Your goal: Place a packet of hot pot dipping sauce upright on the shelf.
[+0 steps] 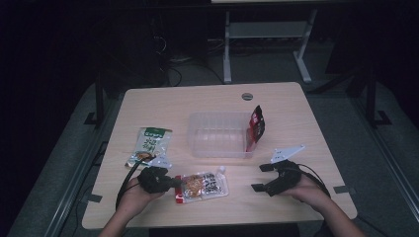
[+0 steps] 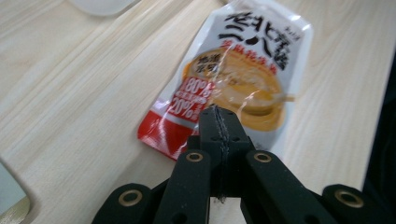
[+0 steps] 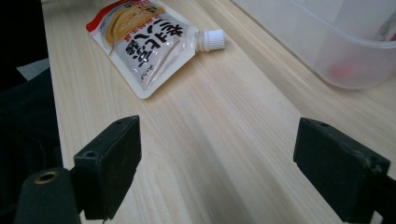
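High view: the left gripper is pinching the red bottom edge of the spouted sauce pouch, which is lying flat on the table near the front edge. Gripping at that seam is probably giving a firm hold away from the soft, filled middle. In the left gripper view the jaws are pressed together over the pouch corner. The right gripper is resting with jaws spread wide and holding nothing, just right of the pouch; its own view is showing the white cap pointing toward the clear plastic bin.

The bin is standing just behind the pouch with a red packet leaning at its right end, leaving the rest open. A green packet is lying to the left, apart. Bare tabletop between pouch and bin is allowing a short lift.
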